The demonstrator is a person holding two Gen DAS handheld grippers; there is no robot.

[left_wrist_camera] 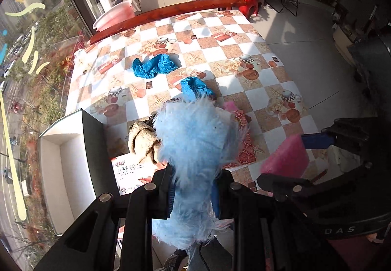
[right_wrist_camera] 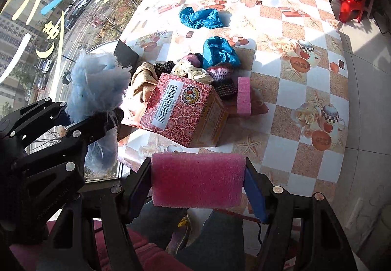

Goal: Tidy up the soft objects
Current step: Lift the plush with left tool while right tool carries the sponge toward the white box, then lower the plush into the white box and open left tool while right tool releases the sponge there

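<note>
Left gripper (left_wrist_camera: 193,197): jaws nearly closed, clamped on blue fluffy toy (left_wrist_camera: 195,139). Right gripper (right_wrist_camera: 198,185): jaws half-wide, pressing pink sponge (right_wrist_camera: 198,180). Both held above table (right_wrist_camera: 293,90) near edge. Step: carrying, likely; next needs a drop spot, perhaps white box (left_wrist_camera: 61,168). Beyond: red carton (right_wrist_camera: 183,109), second pink sponge (right_wrist_camera: 244,95), blue covers (right_wrist_camera: 200,17)

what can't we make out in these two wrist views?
- Left wrist: the blue fluffy item in the left hand-held gripper hides most of the clothing pile and the red patterned box.
- Left wrist: the white box is cut by the fisheye edge, its bottom unseen.
- Right wrist: the pink foam block in the right hand-held gripper hides the near table edge.
- Right wrist: the box barcode is too small to read.
</note>
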